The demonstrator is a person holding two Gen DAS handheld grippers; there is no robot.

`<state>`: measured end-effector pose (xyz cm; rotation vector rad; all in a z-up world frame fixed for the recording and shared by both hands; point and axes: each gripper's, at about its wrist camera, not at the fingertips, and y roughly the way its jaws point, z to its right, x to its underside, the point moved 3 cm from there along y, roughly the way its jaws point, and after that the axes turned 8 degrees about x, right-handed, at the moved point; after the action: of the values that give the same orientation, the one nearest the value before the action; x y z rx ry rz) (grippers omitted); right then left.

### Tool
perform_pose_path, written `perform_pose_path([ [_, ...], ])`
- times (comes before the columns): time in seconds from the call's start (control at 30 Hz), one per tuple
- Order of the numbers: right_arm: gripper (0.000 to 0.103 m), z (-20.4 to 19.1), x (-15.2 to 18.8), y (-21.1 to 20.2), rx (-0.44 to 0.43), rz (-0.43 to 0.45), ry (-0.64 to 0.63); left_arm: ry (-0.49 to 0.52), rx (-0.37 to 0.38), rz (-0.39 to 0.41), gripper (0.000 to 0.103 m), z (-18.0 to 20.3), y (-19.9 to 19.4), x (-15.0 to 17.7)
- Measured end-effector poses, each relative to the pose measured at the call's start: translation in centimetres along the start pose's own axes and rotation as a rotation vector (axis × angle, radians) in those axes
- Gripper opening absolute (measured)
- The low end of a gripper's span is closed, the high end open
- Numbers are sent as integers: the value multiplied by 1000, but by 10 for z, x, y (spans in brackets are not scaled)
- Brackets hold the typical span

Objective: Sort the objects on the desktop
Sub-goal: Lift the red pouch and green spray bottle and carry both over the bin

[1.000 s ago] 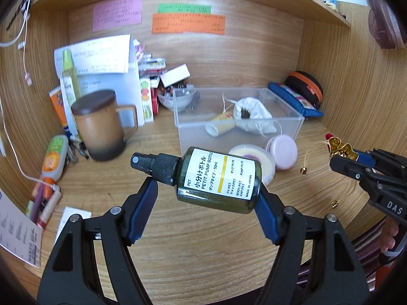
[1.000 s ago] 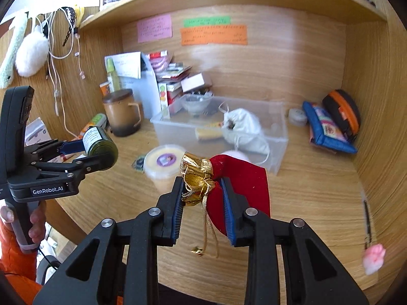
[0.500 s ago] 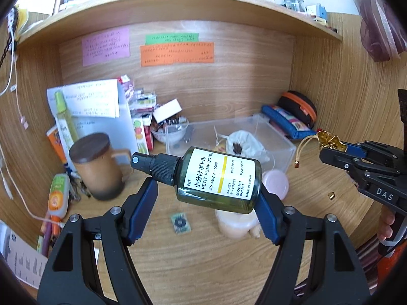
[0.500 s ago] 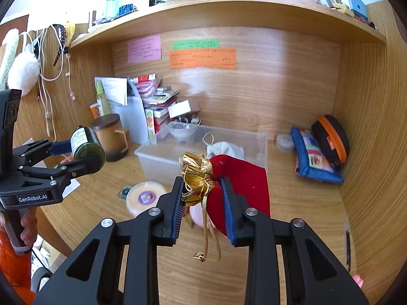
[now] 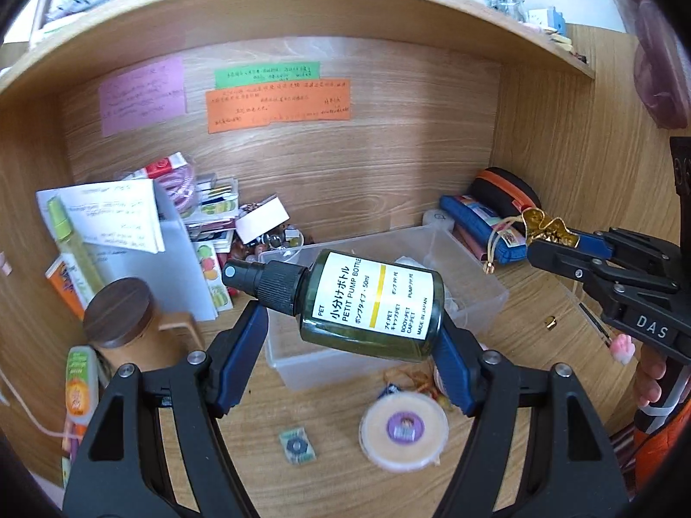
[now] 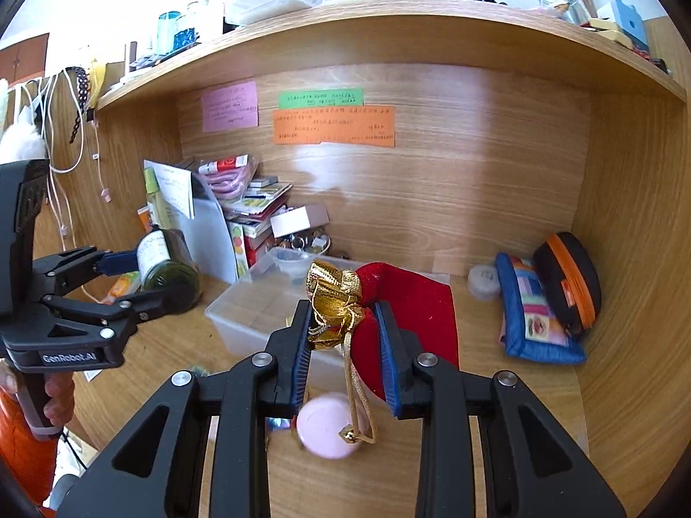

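My left gripper [image 5: 352, 345] is shut on a dark green pump bottle [image 5: 371, 304] with a white label and black spray cap, held sideways above the clear plastic bin [image 5: 483, 278]. The bottle also shows in the right wrist view [image 6: 166, 267]. My right gripper [image 6: 347, 341] is shut on a red velvet pouch [image 6: 414, 302] with a gold drawstring top [image 6: 334, 302], held high over the desk in front of the bin [image 6: 242, 315]. In the left wrist view the right gripper [image 5: 557, 244] shows at the right with the gold top [image 5: 544, 226].
A round cream tin [image 5: 404, 436], a small packet [image 5: 296, 457] and a pink round case [image 6: 328, 429] lie on the desk. A brown lidded mug [image 5: 125, 332] stands left. A blue pouch [image 6: 531, 315] and black-orange case [image 6: 570, 280] lie at the right. Papers and boxes [image 5: 129, 233] crowd the back left.
Both grippers have risen and pulled back from the desk with their objects held. The bin and the items on the desk now sit lower and farther in both views.
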<state>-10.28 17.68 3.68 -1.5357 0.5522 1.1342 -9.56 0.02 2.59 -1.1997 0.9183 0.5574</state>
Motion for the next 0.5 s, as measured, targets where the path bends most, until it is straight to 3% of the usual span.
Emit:
perform_pose_path([
  [0.5,26,21,-20,76,-6,-92,4,-55,27,-101,73,-35,72,-28],
])
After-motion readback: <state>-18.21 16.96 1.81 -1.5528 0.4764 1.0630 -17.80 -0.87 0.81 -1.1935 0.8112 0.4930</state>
